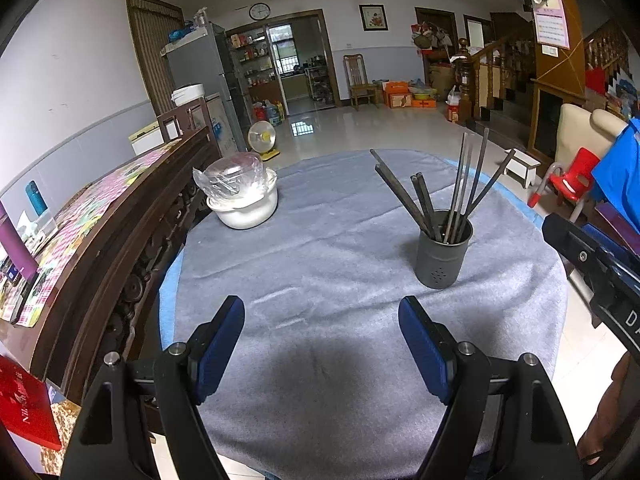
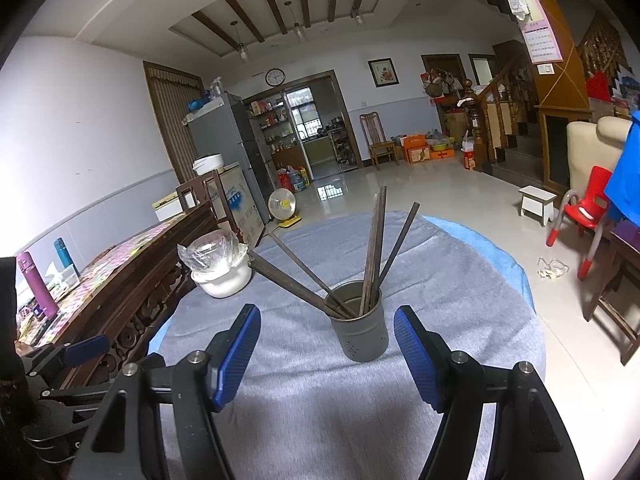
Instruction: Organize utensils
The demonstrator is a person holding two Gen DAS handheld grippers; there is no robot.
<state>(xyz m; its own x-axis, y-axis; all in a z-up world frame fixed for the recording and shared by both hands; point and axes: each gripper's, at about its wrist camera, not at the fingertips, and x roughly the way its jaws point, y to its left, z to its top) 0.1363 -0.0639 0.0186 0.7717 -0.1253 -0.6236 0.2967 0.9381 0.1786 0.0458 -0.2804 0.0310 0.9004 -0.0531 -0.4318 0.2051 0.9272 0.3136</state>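
Observation:
A grey metal utensil holder [image 1: 442, 254] [image 2: 359, 322] stands upright on a round table under a grey cloth [image 1: 320, 240] [image 2: 320, 392]. Several dark chopsticks [image 1: 428, 200] [image 2: 374, 256] lean out of it, fanned left and right. My left gripper [image 1: 322, 312] hovers open over bare cloth, with the holder ahead and to its right. My right gripper [image 2: 327, 326] is open too, its blue pads [image 2: 236, 356] on either side of the holder in the picture but nearer to me, not touching it. Nothing sits between either pair of jaws.
A white pot [image 1: 246, 204] [image 2: 224, 276] with a plastic-wrapped bowl on top stands at the table's far left. A dark wooden bench back [image 1: 120, 232] runs along the left side. A red chair [image 2: 584, 208] and a small white stool [image 2: 538, 202] stand on the tiled floor to the right.

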